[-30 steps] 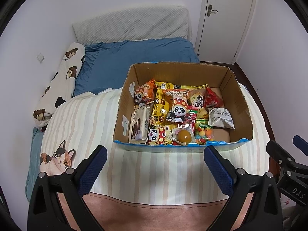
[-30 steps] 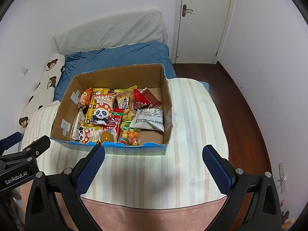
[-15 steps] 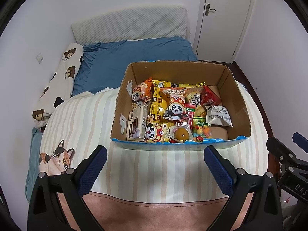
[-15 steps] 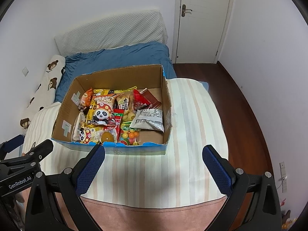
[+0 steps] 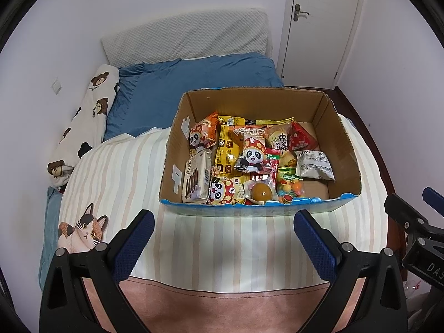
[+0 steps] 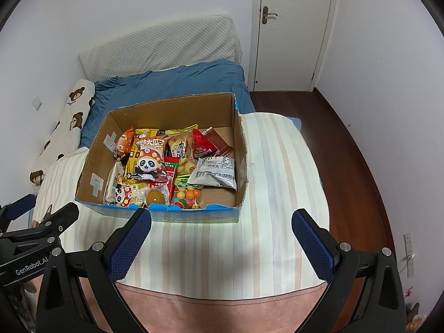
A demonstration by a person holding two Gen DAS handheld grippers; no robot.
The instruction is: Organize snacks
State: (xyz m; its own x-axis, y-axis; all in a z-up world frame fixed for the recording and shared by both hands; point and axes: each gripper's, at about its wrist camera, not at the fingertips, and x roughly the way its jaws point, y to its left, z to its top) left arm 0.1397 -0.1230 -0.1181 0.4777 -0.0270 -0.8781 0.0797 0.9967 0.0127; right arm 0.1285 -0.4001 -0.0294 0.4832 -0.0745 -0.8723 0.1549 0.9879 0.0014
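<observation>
An open cardboard box (image 5: 344,141) (image 6: 91,155) stands on a striped blanket on the bed. It holds several snack packs: a red panda bag (image 5: 252,155) (image 6: 148,163), a white biscuit pack (image 5: 195,179), a grey pouch (image 5: 313,165) (image 6: 216,172), a bag of coloured candy balls (image 5: 291,188) (image 6: 188,195), a brown egg (image 5: 260,190) (image 6: 154,197). My left gripper (image 5: 223,245) is open and empty, in front of the box. My right gripper (image 6: 220,245) is open and empty, in front of the box's right half.
The striped blanket (image 5: 119,172) (image 6: 280,172) has a cat print (image 5: 83,230). A blue quilt (image 5: 177,86), a bear-print pillow (image 5: 88,116) and a white headboard cushion (image 5: 183,36) lie behind. Wooden floor (image 6: 347,138) and a closed door (image 6: 291,27) are to the right.
Both views have shifted slightly; the box sits a little further left and higher in the left wrist view. Both grippers stay open and empty.
</observation>
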